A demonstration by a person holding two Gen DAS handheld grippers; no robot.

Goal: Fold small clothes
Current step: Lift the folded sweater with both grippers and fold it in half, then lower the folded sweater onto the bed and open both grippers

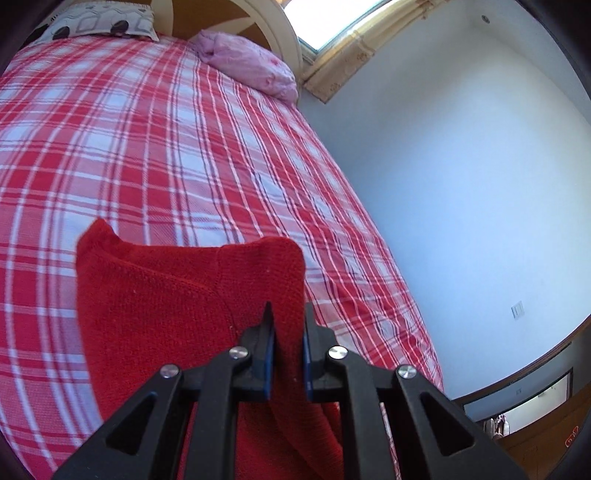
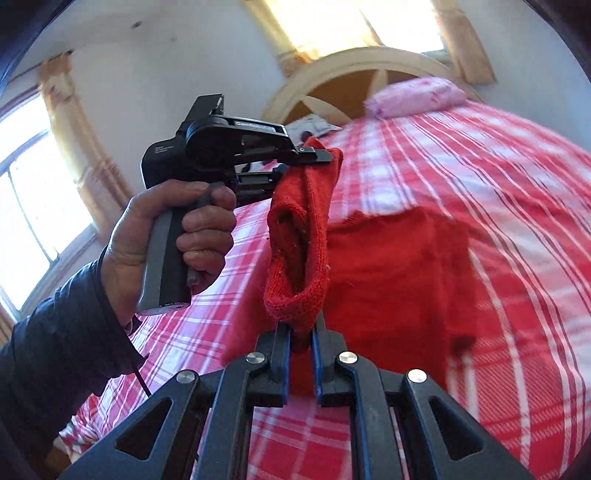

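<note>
A small red knitted garment hangs in the air above the bed, held by both grippers. My left gripper is shut on one upper edge of it. In the right wrist view my right gripper is shut on another edge of the red garment, whose body hangs down to the right. The left gripper also shows there, held by a hand, pinching the garment's far corner.
A red and white plaid bed fills the space below. A pink pillow and a patterned pillow lie by the arched headboard. A white wall runs along the bed's right side.
</note>
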